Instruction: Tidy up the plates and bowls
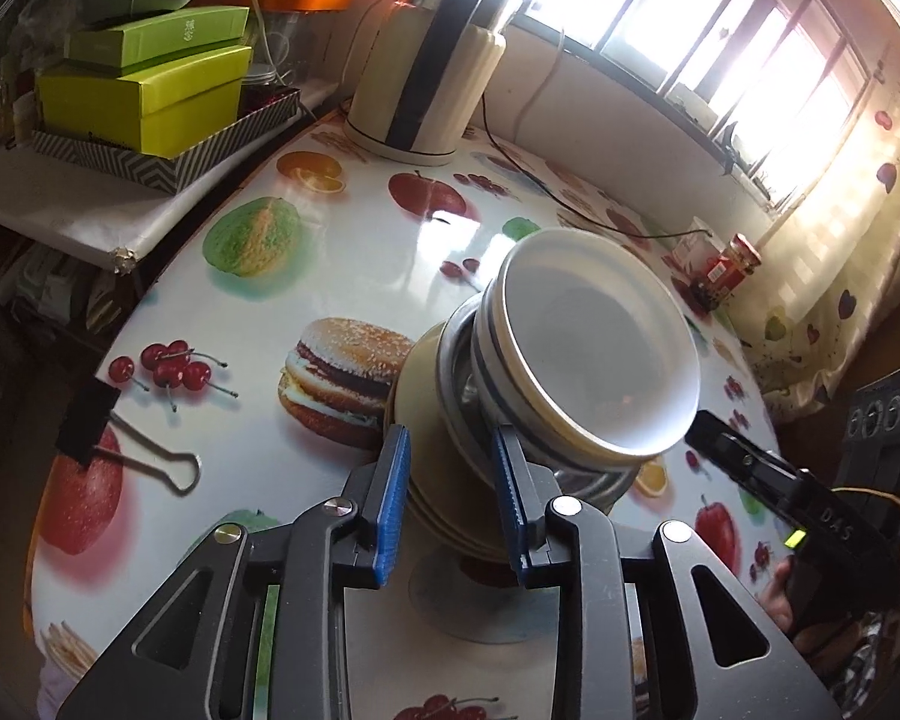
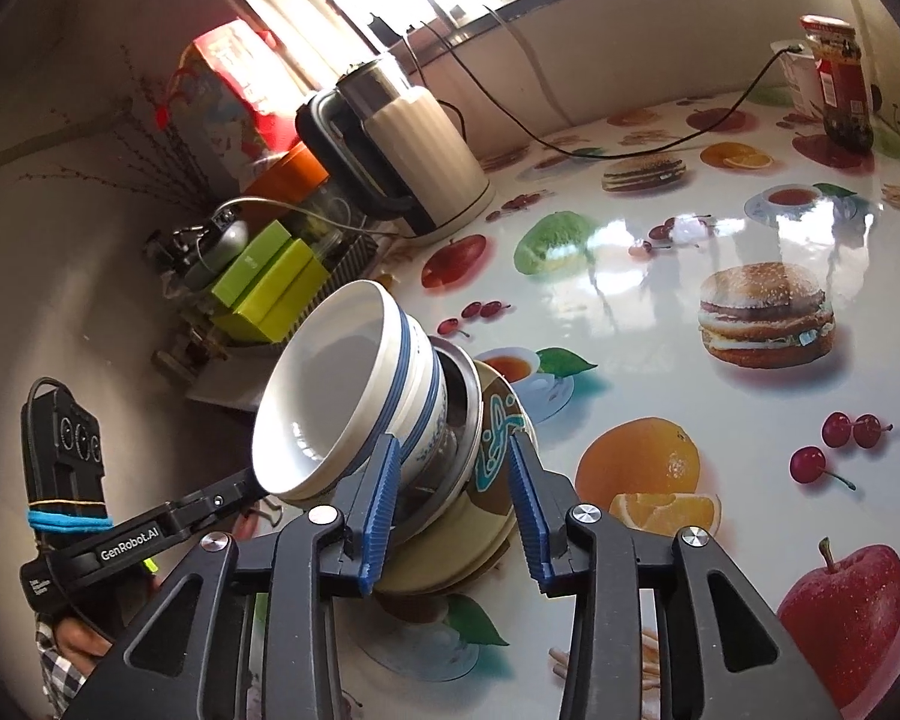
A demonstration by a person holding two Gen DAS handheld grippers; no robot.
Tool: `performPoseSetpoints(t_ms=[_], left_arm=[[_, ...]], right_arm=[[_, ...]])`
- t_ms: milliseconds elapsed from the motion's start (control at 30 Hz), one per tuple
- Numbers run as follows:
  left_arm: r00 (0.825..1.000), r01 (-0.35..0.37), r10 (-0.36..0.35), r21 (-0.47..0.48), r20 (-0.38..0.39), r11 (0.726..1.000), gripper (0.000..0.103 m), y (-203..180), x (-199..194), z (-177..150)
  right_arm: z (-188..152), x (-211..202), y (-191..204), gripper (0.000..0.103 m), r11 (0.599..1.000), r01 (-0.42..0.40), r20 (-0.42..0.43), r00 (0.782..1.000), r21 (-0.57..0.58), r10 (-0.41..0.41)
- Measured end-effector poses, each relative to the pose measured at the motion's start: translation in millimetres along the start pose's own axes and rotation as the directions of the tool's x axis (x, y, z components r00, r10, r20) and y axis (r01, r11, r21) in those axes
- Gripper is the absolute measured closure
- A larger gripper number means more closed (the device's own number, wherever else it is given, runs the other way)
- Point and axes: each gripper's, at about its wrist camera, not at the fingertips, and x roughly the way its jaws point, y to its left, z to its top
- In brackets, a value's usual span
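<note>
A stack of dishes stands on the fruit-print table [image 1: 354, 240]. A white bowl with blue stripes [image 1: 594, 354] [image 2: 330, 396] is on top, a metal dish [image 1: 453, 360] [image 2: 465, 384] sits under the bowls, and beige plates [image 1: 420, 384] [image 2: 498, 420] lie at the bottom. My left gripper [image 1: 450, 435] is open, its blue pads on either side of the plates' near rim with gaps showing. My right gripper [image 2: 453, 441] is open too, straddling the opposite rim of the same stack. Each gripper shows at the edge of the other's view.
A cream kettle [image 1: 426, 60] [image 2: 408, 162] stands at the table's far edge, its black cable [image 1: 570, 204] trailing across. Green boxes [image 1: 144, 96] sit on a side shelf. A binder clip [image 1: 126, 444] lies to the left, a red jar [image 1: 732, 264] [image 2: 840, 78] at the far side.
</note>
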Motion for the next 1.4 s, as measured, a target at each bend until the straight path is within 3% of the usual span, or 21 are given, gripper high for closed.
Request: performPoseSetpoints(t_ms=[267,600,733,867,1133,1400], left_arm=[[0.995,-0.081,0.078,0.064,0.057,0.995,0.074,-12.7,-12.9,-25.2],[0.981,-0.179,0.165,0.139,0.105,0.974,0.074,-22.1,-19.8,-57.0],[0.967,-0.238,0.216,0.176,0.136,0.955,0.074,-27.1,-21.6,-68.1],[0.959,-0.264,0.236,0.192,0.154,0.945,0.074,-29.9,-23.0,-78.3],[0.954,-0.288,0.260,0.209,0.152,0.934,0.074,-32.1,-18.4,-94.0],[0.958,-0.282,0.262,0.232,0.117,0.931,0.074,-33.6,-6.5,-103.5]], right_arm=[[-19.6,-19.7,14.9,0.057,0.997,0.043,0.030,0.999,-0.061,-0.041],[-46.9,-39.8,29.5,0.052,0.975,0.158,0.086,0.986,-0.158,-0.146],[-58.1,-39.3,30.5,0.051,0.968,0.180,0.084,0.982,-0.175,-0.168],[-68.6,-39.2,30.8,0.049,0.965,0.193,0.076,0.980,-0.179,-0.182],[-86.7,-36.0,35.1,0.033,0.948,0.235,0.072,0.972,-0.213,-0.224],[-99.3,-24.4,31.3,0.031,0.942,0.257,0.037,0.966,-0.214,-0.255]])
